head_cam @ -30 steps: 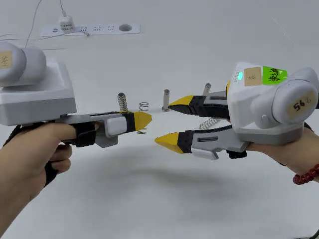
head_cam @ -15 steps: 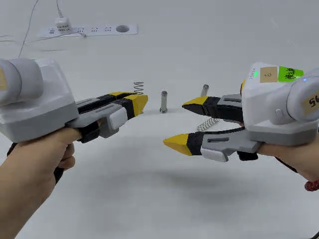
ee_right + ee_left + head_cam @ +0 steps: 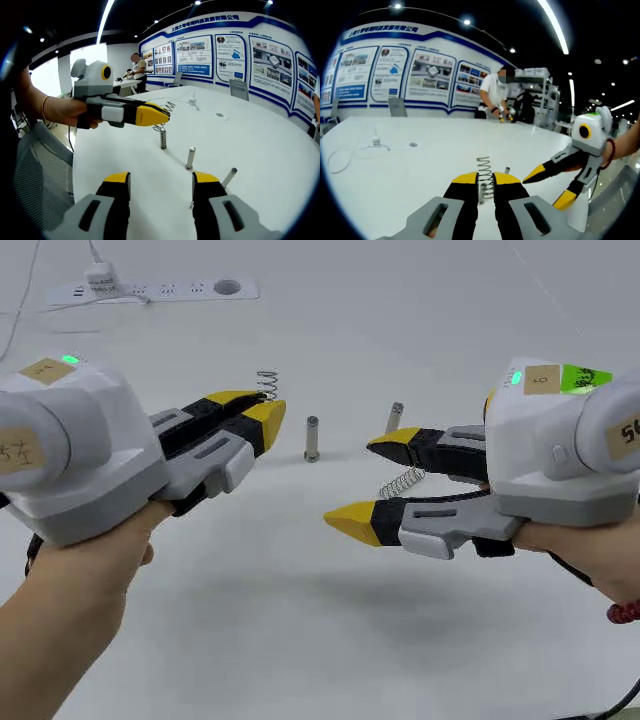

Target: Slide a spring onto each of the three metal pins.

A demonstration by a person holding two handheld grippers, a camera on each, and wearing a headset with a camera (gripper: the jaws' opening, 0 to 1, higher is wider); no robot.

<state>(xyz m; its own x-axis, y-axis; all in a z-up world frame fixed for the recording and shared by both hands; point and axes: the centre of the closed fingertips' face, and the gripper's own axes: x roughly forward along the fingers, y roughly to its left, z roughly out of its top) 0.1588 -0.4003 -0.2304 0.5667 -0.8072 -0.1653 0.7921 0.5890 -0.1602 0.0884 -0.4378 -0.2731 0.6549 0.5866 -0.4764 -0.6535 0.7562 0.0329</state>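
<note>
Head view: L gripper [image 3: 262, 412] at left, jaws clamped on a spring [image 3: 266, 385] that sticks up past the yellow tips, clear of the desk [image 3: 300, 630]. R gripper [image 3: 350, 483] at right, jaws spread wide, nothing held; a 2nd spring [image 3: 403, 482] lies on the desk, seen thru that gap. Mid pin [image 3: 312, 438] and far pin [image 3: 395, 418] stand bare btwn the two grippers, far pin leaning a bit. Right gripper view: 3rd pin [image 3: 163, 141] stands just below the L gripper's tip w/ a fitted spring [image 3: 159, 128] on its upper part; the held spring sits above it, apart. Left gripper view: held spring upright btwn the closed jaws.
</note>
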